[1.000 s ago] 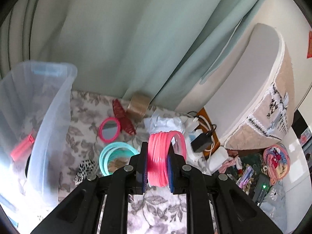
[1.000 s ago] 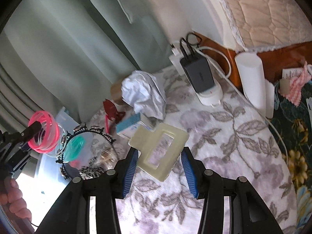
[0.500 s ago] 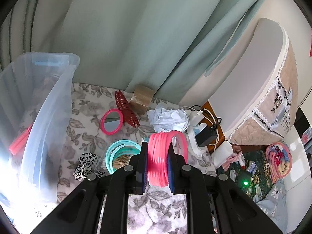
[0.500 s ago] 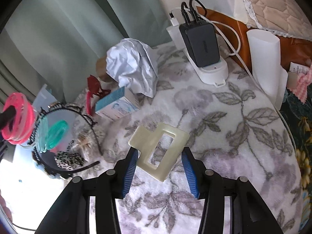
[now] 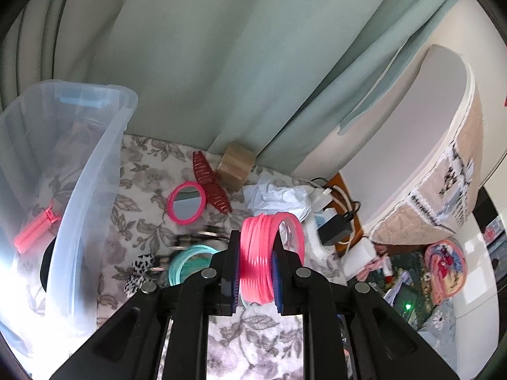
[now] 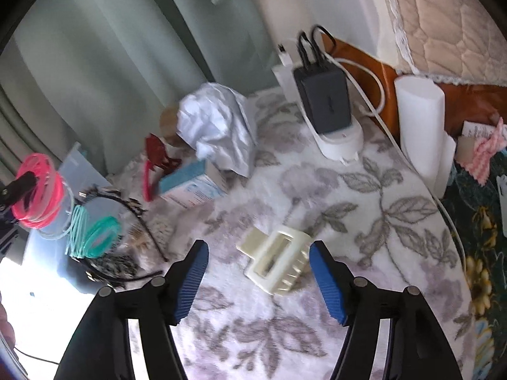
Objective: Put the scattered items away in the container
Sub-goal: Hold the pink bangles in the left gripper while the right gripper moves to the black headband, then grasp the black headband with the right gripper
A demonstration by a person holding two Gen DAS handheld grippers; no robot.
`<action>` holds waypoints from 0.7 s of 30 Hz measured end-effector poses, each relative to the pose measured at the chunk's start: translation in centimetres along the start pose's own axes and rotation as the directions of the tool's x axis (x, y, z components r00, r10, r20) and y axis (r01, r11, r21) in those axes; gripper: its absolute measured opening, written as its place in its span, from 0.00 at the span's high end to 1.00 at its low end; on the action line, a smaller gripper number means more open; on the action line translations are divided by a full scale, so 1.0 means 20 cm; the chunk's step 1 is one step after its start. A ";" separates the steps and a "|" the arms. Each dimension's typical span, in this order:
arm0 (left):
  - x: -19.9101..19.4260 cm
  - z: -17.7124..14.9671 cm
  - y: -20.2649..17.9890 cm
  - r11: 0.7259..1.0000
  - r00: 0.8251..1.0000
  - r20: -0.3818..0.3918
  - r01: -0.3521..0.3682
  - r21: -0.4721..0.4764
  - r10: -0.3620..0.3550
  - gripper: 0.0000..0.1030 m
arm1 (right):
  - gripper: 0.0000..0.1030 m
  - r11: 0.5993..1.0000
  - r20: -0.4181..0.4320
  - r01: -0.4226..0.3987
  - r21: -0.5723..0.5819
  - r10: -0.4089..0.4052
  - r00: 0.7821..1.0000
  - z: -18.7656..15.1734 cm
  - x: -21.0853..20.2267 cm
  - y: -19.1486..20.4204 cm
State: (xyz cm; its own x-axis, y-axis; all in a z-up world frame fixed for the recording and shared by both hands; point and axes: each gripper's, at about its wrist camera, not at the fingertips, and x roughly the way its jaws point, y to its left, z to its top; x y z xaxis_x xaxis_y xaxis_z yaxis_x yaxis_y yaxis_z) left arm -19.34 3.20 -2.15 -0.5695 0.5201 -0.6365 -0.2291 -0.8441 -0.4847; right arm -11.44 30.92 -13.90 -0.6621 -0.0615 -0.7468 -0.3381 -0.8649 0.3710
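My left gripper [image 5: 255,269] is shut on a stack of pink bangles [image 5: 256,262], held above the floral cloth; the bangles also show in the right wrist view [image 6: 38,196]. The clear plastic bin [image 5: 92,196] stands to its left with a pink clip [image 5: 36,228] inside. My right gripper [image 6: 259,277] is open, and a cream claw hair clip [image 6: 275,261] lies on the cloth between its fingers. Teal bangles [image 6: 95,234], a black headband [image 6: 133,209], a pink mirror [image 5: 187,202] and a dark red hair clip [image 5: 210,186] lie scattered.
Crumpled white paper [image 6: 218,129], a blue-white box [image 6: 190,186], a tape roll [image 5: 236,167], a black charger on a white power strip [image 6: 326,101] and a white cylinder [image 6: 421,120] sit at the back. A leopard scrunchie [image 5: 141,269] lies near the bin. Curtain behind.
My right gripper has opened and the cream claw clip now lies on the cloth. My left gripper, still holding the pink bangles, has risen and drawn back a little.
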 end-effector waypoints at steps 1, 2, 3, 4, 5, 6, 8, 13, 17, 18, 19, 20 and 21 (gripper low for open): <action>-0.01 0.01 -0.01 1.000 1.000 0.002 0.012 -0.001 -0.012 0.83 | 0.32 1.000 0.007 -0.012 -0.005 0.012 1.000 0.00 -0.01 0.02; -0.01 0.02 -0.01 1.000 1.000 0.005 0.023 -0.002 -0.023 0.83 | 0.32 1.000 0.013 -0.023 -0.012 0.023 1.000 0.00 -0.02 0.03; -0.02 0.03 -0.02 0.999 0.999 0.008 0.034 -0.002 -0.034 0.83 | 0.32 0.999 0.017 -0.034 -0.021 0.034 0.999 0.00 -0.03 0.05; -0.03 0.03 -0.03 0.999 0.999 0.013 0.036 0.002 -0.036 0.83 | 0.32 0.999 0.019 -0.043 -0.032 0.044 0.999 0.01 -0.03 0.07; -0.04 0.04 -0.04 0.999 0.999 0.018 0.036 0.007 -0.036 0.83 | 0.32 0.998 0.020 -0.052 -0.042 0.053 0.998 0.01 -0.04 0.09; -0.05 0.05 -0.04 0.999 0.999 0.024 0.036 0.010 -0.036 0.83 | 0.32 0.997 0.020 -0.062 -0.050 0.063 0.998 0.01 -0.04 0.10; -0.07 0.05 -0.05 0.999 0.999 0.032 0.031 0.013 -0.031 0.83 | 0.32 0.994 0.020 -0.086 -0.066 0.087 0.996 0.00 -0.06 0.14; -0.10 0.05 -0.03 1.000 0.999 0.046 -0.016 0.021 0.015 0.83 | 0.32 0.979 -0.014 -0.182 -0.092 0.182 0.983 -0.03 -0.06 0.23; -0.14 0.04 -0.01 0.997 0.995 0.073 -0.077 0.028 0.074 0.83 | 0.32 0.962 -0.063 -0.262 -0.076 0.258 0.964 -0.05 0.00 0.31; -0.15 0.03 -0.01 0.995 0.993 0.082 -0.093 0.035 0.090 0.83 | 0.32 0.957 -0.075 -0.281 -0.069 0.276 0.958 -0.06 0.02 0.33; -0.16 0.03 -0.01 0.993 0.990 0.091 -0.107 0.042 0.103 0.83 | 0.32 0.952 -0.088 -0.300 -0.062 0.294 0.952 -0.06 0.04 0.35; -0.17 0.03 -0.01 0.992 0.989 0.099 -0.119 0.047 0.114 0.83 | 0.32 0.946 -0.102 -0.319 -0.055 0.312 0.945 -0.07 0.06 0.37; -0.18 0.03 -0.01 0.990 0.987 0.106 -0.129 0.052 0.123 0.83 | 0.33 0.942 -0.112 -0.331 -0.050 0.324 0.939 -0.08 0.07 0.39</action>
State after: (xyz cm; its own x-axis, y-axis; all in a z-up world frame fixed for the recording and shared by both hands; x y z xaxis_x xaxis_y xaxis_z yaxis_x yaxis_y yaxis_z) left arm -17.66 1.39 0.56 -0.6742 0.3951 -0.6240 -0.1940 -0.9099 -0.3666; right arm -14.00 23.37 -12.91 -0.6570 -0.3940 -0.6428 -0.0656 -0.8195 0.5693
